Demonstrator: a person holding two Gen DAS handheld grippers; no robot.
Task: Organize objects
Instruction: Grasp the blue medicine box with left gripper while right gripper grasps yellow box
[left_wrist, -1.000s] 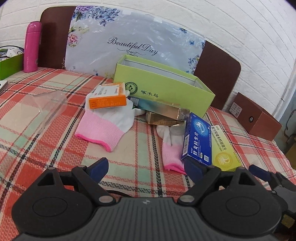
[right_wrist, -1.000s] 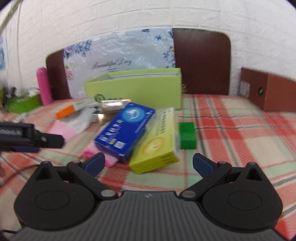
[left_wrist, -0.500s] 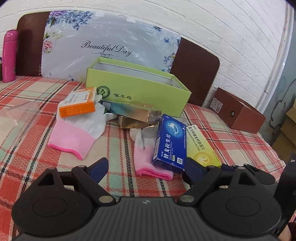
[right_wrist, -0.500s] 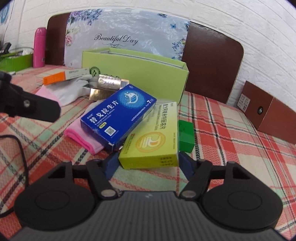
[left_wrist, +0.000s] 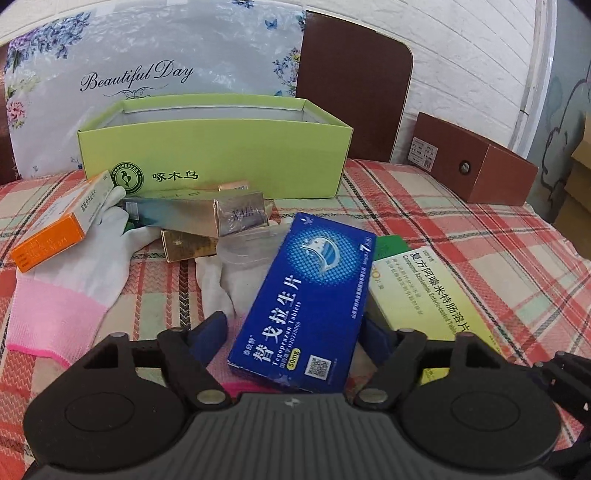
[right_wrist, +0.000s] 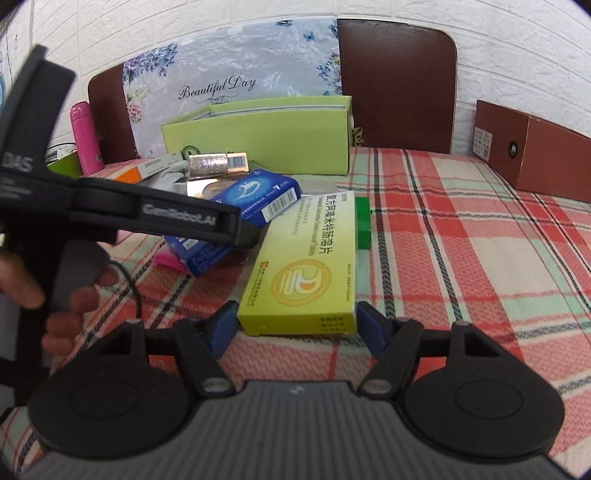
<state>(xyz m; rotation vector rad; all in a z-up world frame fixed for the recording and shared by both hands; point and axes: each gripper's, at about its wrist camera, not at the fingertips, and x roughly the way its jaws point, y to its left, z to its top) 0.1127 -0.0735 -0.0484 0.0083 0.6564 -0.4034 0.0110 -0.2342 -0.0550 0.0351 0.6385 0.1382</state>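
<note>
Worktop (right_wrist: 461, 229): red, green and cream plaid cloth, white brick wall behind.

Left gripper (left_wrist: 295, 332): jaws have just been closing; blue pads sit at either side of the blue medicine box (left_wrist: 306, 299) near its lower end. Whether they press on it cannot be told. The box lies tilted across a white-and-pink glove (left_wrist: 218, 277).

Right gripper (right_wrist: 293, 325): jaws have just been closing; pads sit against both sides of the yellow-green medicine box (right_wrist: 306, 269) at its near end, pinching it. The box lies flat just beside a small green block (right_wrist: 362, 221).

Open lime-green box (left_wrist: 214, 155): upright at the back of the worktop.

In front of it: orange-and-white carton (left_wrist: 55, 225) on a second glove (left_wrist: 74, 280); two gold cartons (left_wrist: 192, 218).

Brown box (left_wrist: 476, 166): far right. Pink bottle (right_wrist: 84, 136): far left.
</note>
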